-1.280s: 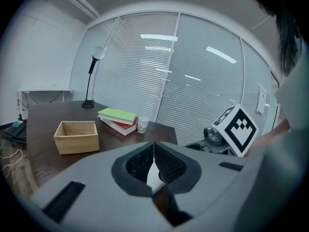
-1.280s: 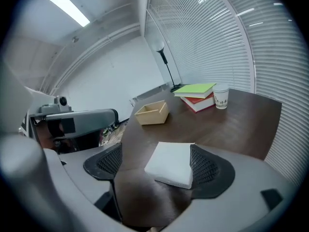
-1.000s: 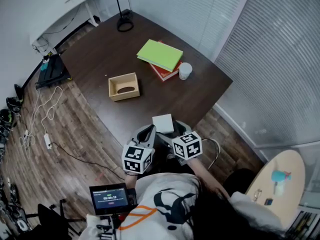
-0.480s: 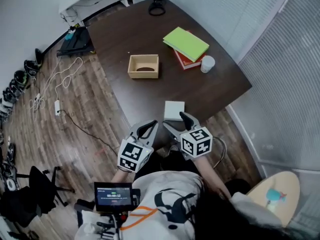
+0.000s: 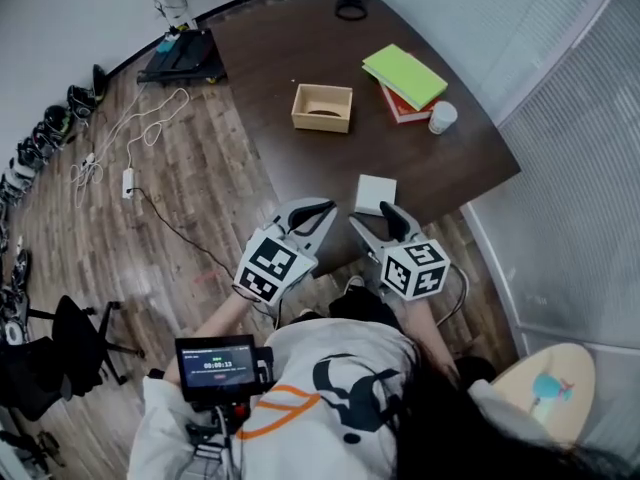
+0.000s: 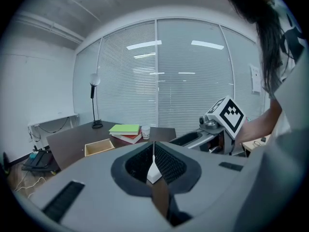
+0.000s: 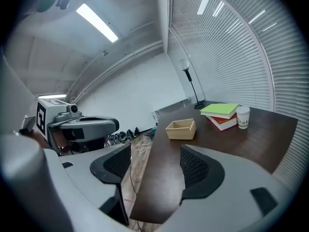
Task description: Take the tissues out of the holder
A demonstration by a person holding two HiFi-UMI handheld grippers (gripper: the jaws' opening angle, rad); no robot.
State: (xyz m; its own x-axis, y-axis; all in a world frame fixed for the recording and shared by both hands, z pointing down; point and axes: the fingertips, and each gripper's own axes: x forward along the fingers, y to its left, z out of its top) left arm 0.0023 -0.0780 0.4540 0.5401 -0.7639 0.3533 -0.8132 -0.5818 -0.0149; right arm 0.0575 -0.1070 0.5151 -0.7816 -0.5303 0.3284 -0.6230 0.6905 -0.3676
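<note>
Flat white square tissue stack [image 5: 375, 194] on dark wood-grain surface [image 5: 300, 58], near its edge, well apart from boxy wooden holder [image 5: 322, 107]. Left claw [image 5: 326, 209] clenched; right claw [image 5: 378, 218] released, just narrowing, empty.

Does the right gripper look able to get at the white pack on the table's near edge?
Probably yes. The right gripper, its empty jaws apart though they have just been closing, is close behind the white pack, and nothing lies between them in the head view.
</note>
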